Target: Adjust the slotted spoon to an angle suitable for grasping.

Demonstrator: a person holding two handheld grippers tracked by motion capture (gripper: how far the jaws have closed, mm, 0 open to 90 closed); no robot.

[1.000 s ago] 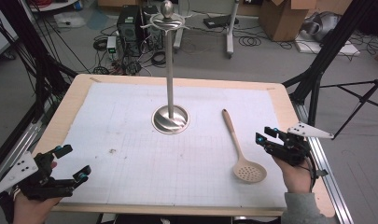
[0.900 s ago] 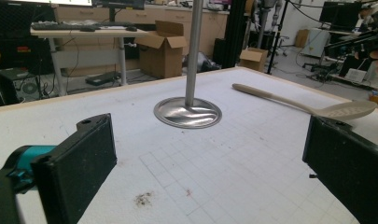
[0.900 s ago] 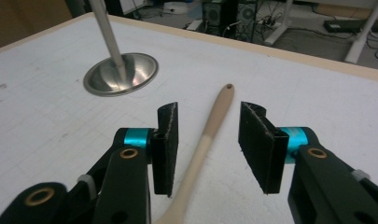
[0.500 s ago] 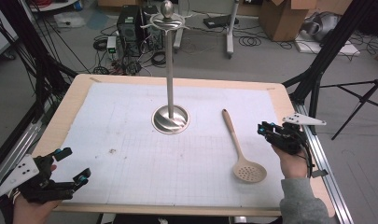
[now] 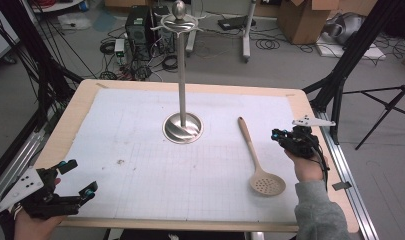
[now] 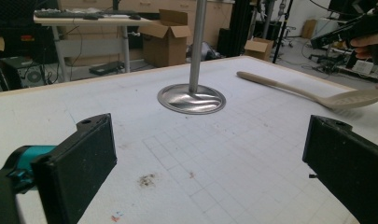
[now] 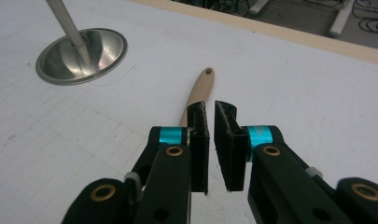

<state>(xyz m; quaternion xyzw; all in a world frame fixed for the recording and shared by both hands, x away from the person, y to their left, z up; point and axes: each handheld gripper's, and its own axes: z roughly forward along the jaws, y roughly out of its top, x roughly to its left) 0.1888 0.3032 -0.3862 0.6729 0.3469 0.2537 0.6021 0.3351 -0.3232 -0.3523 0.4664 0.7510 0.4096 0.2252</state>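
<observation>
Near the tabletop's right edge, right hand-held gripper point(image 5: 286, 138) nearly closed, empty – open it, straddle the spoon point(image 5: 256, 161) handle squarely – left hand-held gripper point(image 5: 75, 184) wide open.

Your slotted spoon point(image 5: 257, 160) is pale beige, bowl dotted with small holes. The stand point(image 5: 182, 127) is polished silver, with a wavy sheen on its round base. The mat point(image 5: 140, 165) is white, ruled in a faint grey grid, with a small dark smudge. The table point(image 5: 75, 107) edge is light wood. Your left gripper point(image 5: 77, 177) and right gripper point(image 7: 211, 140) are black with teal accents. Your sleeve point(image 5: 317, 212) is grey.
</observation>
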